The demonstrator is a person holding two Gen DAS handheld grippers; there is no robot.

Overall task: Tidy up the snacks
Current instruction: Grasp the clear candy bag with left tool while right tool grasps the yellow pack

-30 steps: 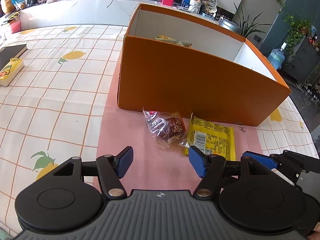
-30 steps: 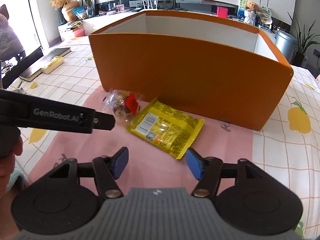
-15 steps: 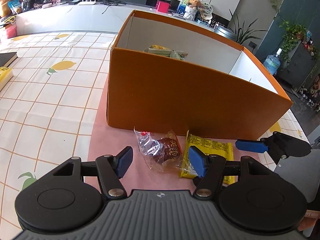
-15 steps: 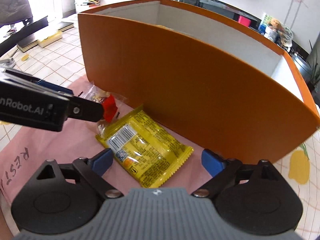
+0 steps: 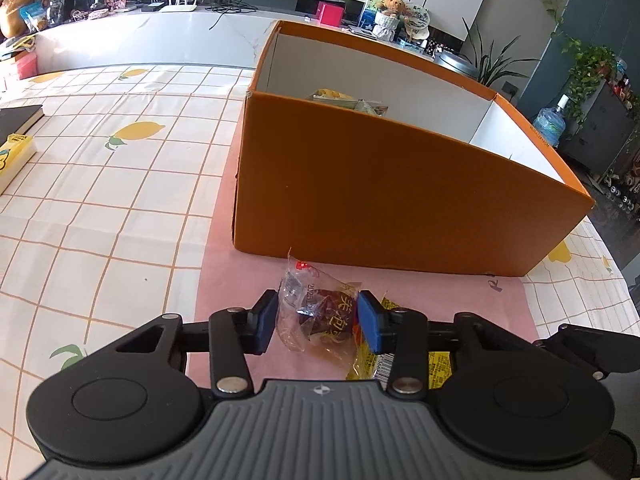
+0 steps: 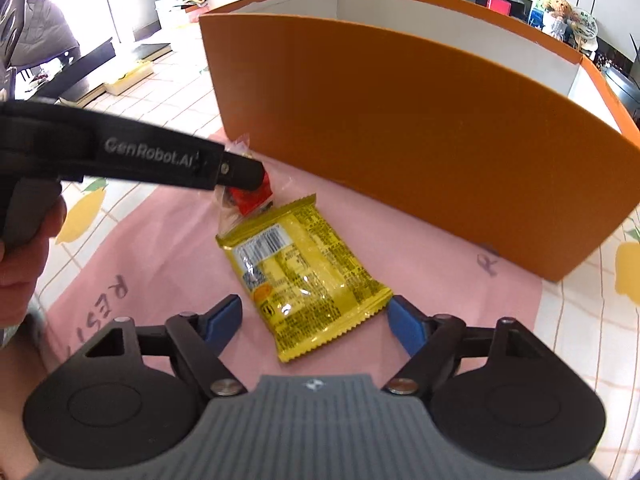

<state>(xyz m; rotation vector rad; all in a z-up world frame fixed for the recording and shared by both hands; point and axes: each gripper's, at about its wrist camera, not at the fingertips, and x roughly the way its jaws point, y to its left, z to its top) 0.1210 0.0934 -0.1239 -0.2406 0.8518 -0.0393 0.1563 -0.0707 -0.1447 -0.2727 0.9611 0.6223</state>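
Note:
A clear-wrapped brown snack (image 5: 326, 318) lies on the pink mat (image 5: 440, 300) in front of the orange box (image 5: 400, 196). My left gripper (image 5: 318, 322) straddles it, its blue pads close on both sides of the wrapper. In the right wrist view the left gripper's arm (image 6: 132, 156) covers most of that snack (image 6: 250, 200). A yellow snack packet (image 6: 300, 276) lies beside it. My right gripper (image 6: 316, 320) is wide open around the packet's near end, not touching. The box holds some snacks (image 5: 348, 100).
The table has a lemon-print checked cloth (image 5: 100, 184). A black book (image 5: 16, 118) and a yellow box (image 5: 12, 156) lie at the far left. The orange box's tall front wall stands just beyond both snacks.
My left gripper moved forward over the clear-wrapped snack and its jaws narrowed around it. My right gripper moved forward and opened wider around the yellow packet's end.

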